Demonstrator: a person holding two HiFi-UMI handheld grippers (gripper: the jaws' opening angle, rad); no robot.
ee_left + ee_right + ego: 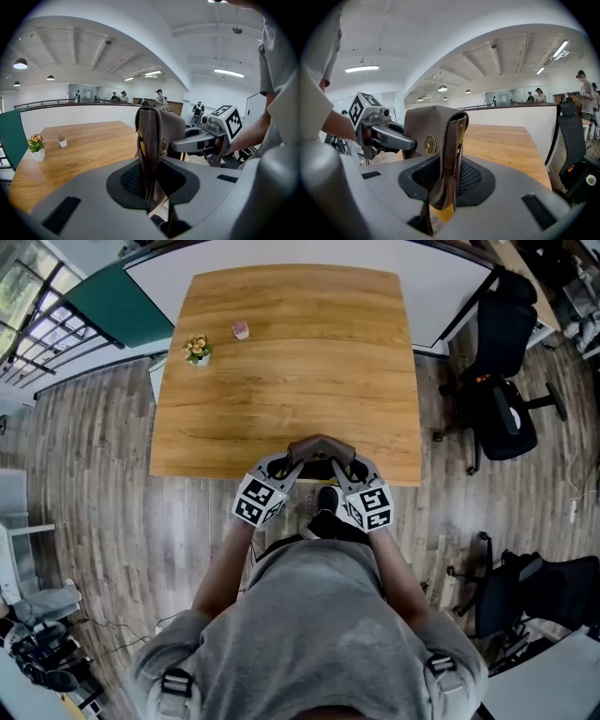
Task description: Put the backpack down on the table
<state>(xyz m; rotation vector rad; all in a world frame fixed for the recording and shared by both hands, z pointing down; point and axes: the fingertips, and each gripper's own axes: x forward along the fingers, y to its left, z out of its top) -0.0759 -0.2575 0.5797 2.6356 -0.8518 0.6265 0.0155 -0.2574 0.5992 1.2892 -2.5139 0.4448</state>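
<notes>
Backpack (321, 447) brown leather, brass emblem (162, 146); left claw (297, 463), right claw (343, 465) each clamp strap (145, 154).

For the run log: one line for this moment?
left gripper: shut on backpack | right gripper: shut on backpack | backpack: at table near edge

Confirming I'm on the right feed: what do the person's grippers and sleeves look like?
The left gripper and right gripper are light grey moulded shells with black textured pads. Each carries a white cube printed with black square markers. The person wears a grey short-sleeved top.
</notes>
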